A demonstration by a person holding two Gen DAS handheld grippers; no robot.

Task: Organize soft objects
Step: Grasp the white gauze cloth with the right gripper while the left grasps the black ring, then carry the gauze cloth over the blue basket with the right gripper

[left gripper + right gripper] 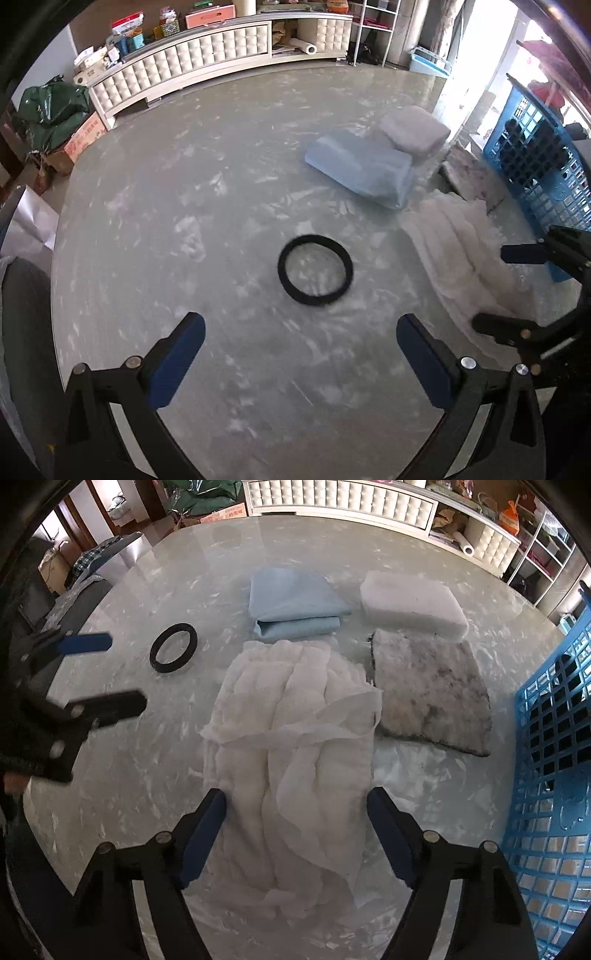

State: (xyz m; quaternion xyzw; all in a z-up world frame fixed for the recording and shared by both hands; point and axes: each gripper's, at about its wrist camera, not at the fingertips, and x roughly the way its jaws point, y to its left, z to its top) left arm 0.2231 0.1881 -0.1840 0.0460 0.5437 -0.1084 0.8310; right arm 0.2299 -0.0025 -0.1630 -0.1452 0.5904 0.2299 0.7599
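A white gauzy cloth (291,746) lies bunched on the marble table (147,768), between the open fingers of my right gripper (297,834), which hovers over its near end. Beyond it lie a folded light-blue cloth (291,603), a white sponge block (412,603) and a grey furry mat (428,694). A black ring band (315,274) lies on the table ahead of my left gripper (301,362), which is open and empty. The ring also shows in the right wrist view (173,648). The blue cloth (364,170), the sponge (413,127) and the white cloth (469,251) show in the left wrist view.
A blue plastic basket (546,775) stands at the table's right edge, also seen from the left (535,162). A white tufted cabinet (207,55) with clutter on top runs along the far wall. A green bag (51,107) and a cardboard box (83,138) sit on the floor.
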